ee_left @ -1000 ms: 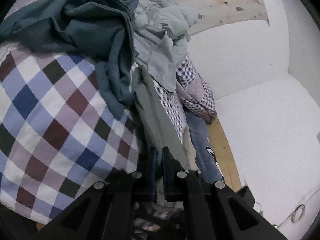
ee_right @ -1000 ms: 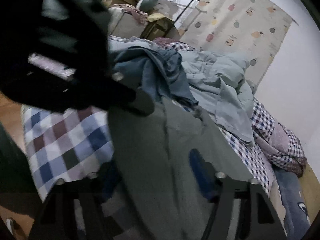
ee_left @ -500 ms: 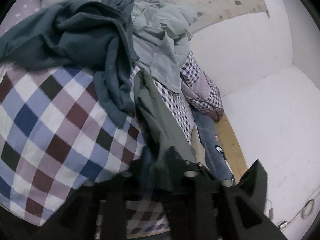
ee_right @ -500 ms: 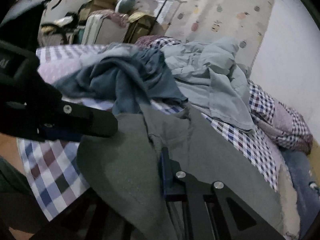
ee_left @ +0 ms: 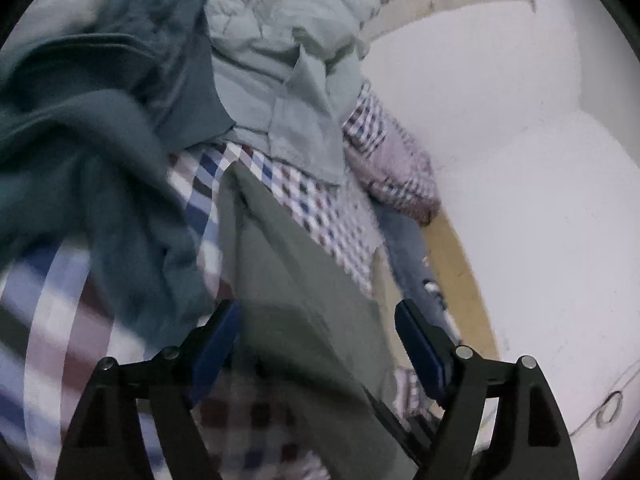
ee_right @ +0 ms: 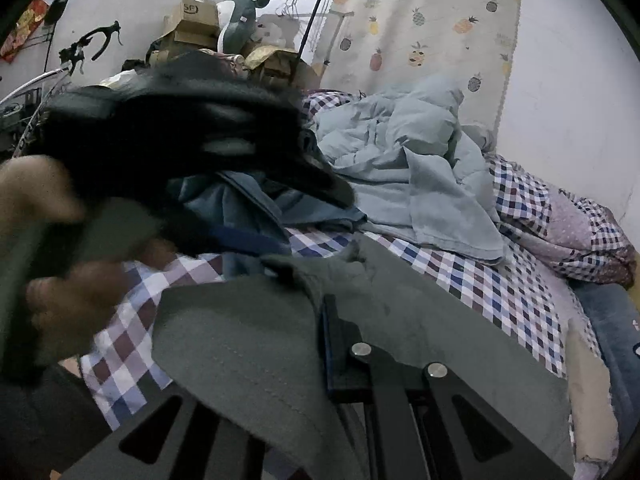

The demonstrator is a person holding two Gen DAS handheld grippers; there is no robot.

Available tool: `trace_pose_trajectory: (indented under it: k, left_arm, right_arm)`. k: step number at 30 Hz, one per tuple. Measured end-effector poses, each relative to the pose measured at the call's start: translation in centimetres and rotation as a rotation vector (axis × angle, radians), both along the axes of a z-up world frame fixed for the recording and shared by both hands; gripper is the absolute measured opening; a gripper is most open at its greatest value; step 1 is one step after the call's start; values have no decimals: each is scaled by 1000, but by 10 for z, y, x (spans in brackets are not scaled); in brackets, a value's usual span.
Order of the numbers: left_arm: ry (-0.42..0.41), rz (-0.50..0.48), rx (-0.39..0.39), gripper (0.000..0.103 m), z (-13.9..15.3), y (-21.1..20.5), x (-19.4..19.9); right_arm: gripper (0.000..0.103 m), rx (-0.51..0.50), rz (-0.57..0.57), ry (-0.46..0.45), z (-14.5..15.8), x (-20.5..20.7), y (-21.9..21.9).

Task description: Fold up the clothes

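Both tongs tell different stories: the left gripper stands with its blue pads spread wide, the grey-green garment running loose between them, while the right gripper is pinched together on a fold of that same cloth, one blue pad edge showing against the fabric.

Going by size, the checked bedsheet carries everything: a pale blue quilt heaped towards the wall, a dark teal garment bunched beside it, then the grey-green garment stretched over the near edge of the bed. A person's hand, blurred, holds the left tool close to the right camera.

For the step in hand, I judge the left gripper needs a fresh hold. It would do well to take a hem or corner well apart from the right one's pinch, so the cloth can be drawn taut and flat before any fold, and kept clear of the teal pile.

Half a second ago the left pads were closed on the garment; now they have let go and opened. The right gripper keeps its grip, and the left tool has swung nearer to it.
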State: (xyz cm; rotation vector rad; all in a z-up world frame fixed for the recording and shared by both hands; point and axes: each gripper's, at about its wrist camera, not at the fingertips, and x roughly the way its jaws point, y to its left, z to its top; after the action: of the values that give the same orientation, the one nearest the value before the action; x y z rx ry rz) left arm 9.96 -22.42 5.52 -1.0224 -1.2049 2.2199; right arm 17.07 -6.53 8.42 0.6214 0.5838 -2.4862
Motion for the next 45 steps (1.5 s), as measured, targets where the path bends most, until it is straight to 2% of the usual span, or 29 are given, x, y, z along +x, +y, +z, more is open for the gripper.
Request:
trace_pose_trajectory:
  k: [4,11,20,23,27,33,39,43,44,45]
  left_arm:
    - [-64,-72,-52,83,-11,9,-48]
    - [-158,-109,-47,83,-42,14,-97]
    - [-165,-127,-72,82,-43,15,-132]
    - [-171,-117,-83,74,-44,16,-138]
    - [-188,-102,-96,56,-46,14,-143]
    - [-190,-84,-59,53,-46,11,-149]
    - [-207,-87,-93,53,-46,16,-153]
    - [-190,-84,-106,53,-45,17,-153]
    - [-186,-81,-110,50,-45,18,-153]
    - [-183,-76,-119,36,-45,18,-153]
  right_arm:
    - [3,-17,2,-11,7,2,6]
    - [3,-54,-14,-32,19,-3,15]
    - [3,-103,-40,-55,32,-6,26]
    - [3,-99,-37,-52,33,-5,29]
    - [3,-86,-34,-46,32,-1,29]
    - [3,-117,-44,-61,37,0,39]
    - [3,-126,-53,-57,39,1,44]
    - [3,-111,-50,-51,38,4,43]
    - [3,-109,-49,-52,37,5,43]
    - [3,-104,-46,-53,35,5,41]
